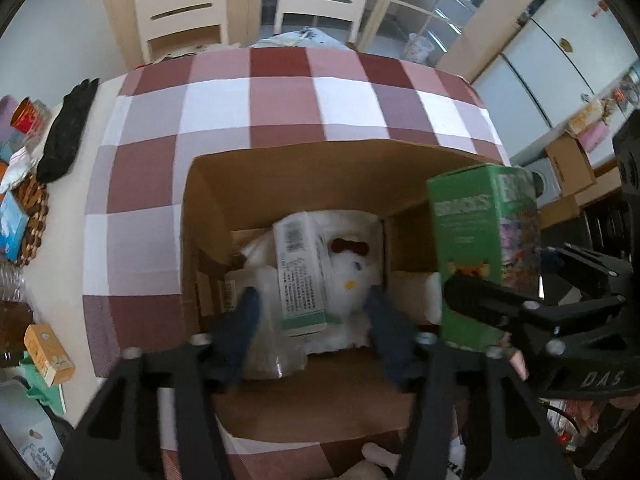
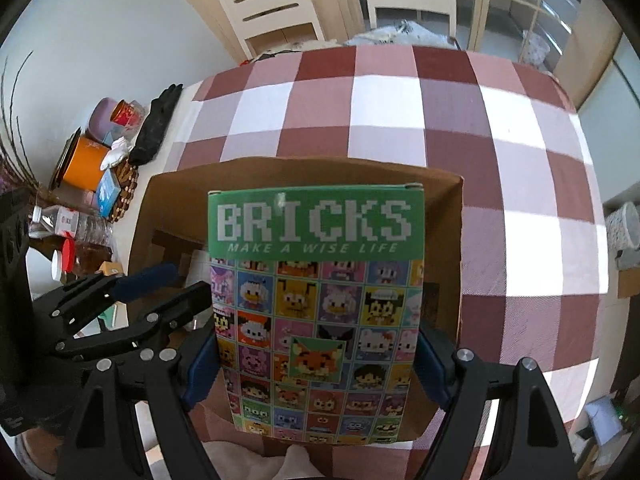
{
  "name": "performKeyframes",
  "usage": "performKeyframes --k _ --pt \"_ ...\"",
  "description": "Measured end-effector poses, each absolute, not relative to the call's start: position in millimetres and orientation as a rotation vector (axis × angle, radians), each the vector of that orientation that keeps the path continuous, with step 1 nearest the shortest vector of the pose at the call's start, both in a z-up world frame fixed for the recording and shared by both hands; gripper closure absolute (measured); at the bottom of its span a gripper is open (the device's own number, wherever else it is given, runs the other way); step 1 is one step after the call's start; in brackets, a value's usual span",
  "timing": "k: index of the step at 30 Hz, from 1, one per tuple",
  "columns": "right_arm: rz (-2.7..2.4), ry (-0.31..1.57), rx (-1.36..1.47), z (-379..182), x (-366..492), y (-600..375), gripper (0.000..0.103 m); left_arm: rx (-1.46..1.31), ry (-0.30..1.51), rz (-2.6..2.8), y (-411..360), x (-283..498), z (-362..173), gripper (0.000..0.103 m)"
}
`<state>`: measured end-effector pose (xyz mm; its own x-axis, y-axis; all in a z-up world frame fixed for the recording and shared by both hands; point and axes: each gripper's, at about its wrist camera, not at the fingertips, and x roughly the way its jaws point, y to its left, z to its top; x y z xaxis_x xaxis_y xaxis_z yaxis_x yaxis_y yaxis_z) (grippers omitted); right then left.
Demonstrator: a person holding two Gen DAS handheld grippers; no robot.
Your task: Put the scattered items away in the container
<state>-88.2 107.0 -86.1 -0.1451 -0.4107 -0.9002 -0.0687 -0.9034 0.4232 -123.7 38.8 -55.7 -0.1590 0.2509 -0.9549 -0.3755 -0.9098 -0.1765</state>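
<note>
Right gripper: the right gripper [image 2: 316, 364] is closed on the green BRICKS box [image 2: 316, 304], a blue pad pressed to each side; it holds the box upright over the open cardboard box [image 2: 460, 240].
BRICKS box: in the left wrist view it [image 1: 480, 256] stands tall above the carton's right side, clamped low down by the right gripper [image 1: 496, 312].
Left gripper: the left gripper [image 1: 310, 312] hangs over the carton's near part with its fingers spread wide and nothing between them.
Cardboard box: the cardboard box [image 1: 280, 172] sits on the checked tablecloth [image 1: 240, 100] near the table's front edge, top open.
Inside the carton: a white and green packet [image 1: 302, 276] lies on a white plush toy with a red bow [image 1: 352, 268], over clear plastic wrap [image 1: 272, 344].
Table's left edge: a black glove [image 1: 66, 132], a woven mat [image 1: 34, 216], a blue pack [image 1: 12, 228] and a red tin [image 1: 26, 114].
Far side: pale chairs [image 1: 180, 4] stand behind the table.
</note>
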Motion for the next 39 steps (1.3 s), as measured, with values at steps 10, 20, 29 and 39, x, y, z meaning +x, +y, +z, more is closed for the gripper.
performKeyframes --k 10,20,29,39 --pt "-2.209 -0.494 1.893 -79 -91 104 0.019 -1.726 0.123 2.125 30 -123 -48 0.031" --pt "-2.258 -0.535 1.857 -67 -92 104 0.019 -1.737 0.127 2.137 26 -119 -44 0.029" --pt "-2.321 -0.514 1.901 -60 -79 106 0.019 -1.756 0.122 2.131 26 -115 -36 0.024" --pt "-2.403 -0.467 1.949 -47 -56 108 0.019 -1.801 0.172 2.126 35 -94 -24 0.015"
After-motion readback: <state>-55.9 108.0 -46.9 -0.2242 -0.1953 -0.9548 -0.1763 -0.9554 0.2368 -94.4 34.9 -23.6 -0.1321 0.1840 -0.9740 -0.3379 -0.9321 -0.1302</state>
